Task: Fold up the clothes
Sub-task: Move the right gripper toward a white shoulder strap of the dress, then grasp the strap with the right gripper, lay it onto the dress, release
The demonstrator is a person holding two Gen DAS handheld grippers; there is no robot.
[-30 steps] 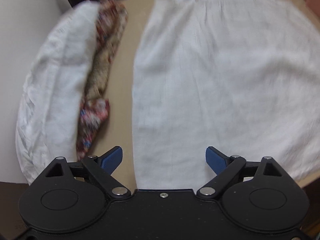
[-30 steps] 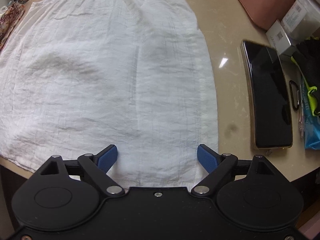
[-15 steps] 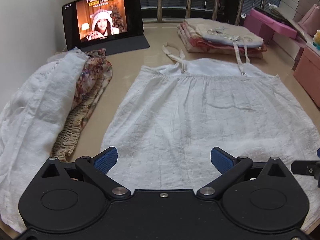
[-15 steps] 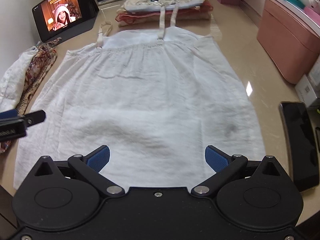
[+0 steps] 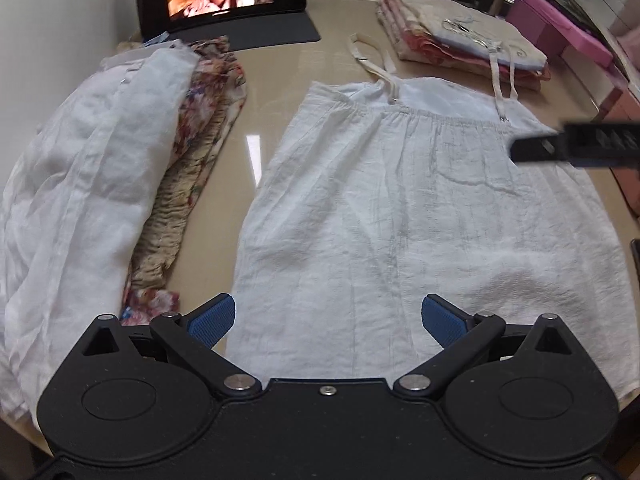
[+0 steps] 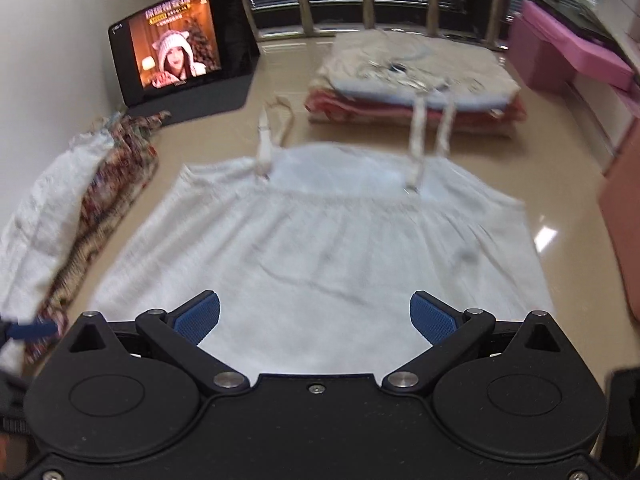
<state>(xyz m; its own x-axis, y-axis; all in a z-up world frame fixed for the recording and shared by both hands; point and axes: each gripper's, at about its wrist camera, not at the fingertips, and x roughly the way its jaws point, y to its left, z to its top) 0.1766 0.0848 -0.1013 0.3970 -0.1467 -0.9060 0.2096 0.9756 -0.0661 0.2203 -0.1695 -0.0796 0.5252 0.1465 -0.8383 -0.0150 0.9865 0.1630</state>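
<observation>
Camisole, white, thin and limp, flat on worktop; grasp strap corners at 12 o'clock; both fingers released.

— What did the left gripper look like?
— It was matte black, with two round housings, each with a raised disc. Angled link arms ended in blue pads with a fine grid texture. Silver pivot pins sat at the joints, and one small screw at the middle of the front edge.
— And the right gripper?
— It had the same build: black body, blue textured pads, silver pins, triangular cut-outs near the outer pivots.
</observation>
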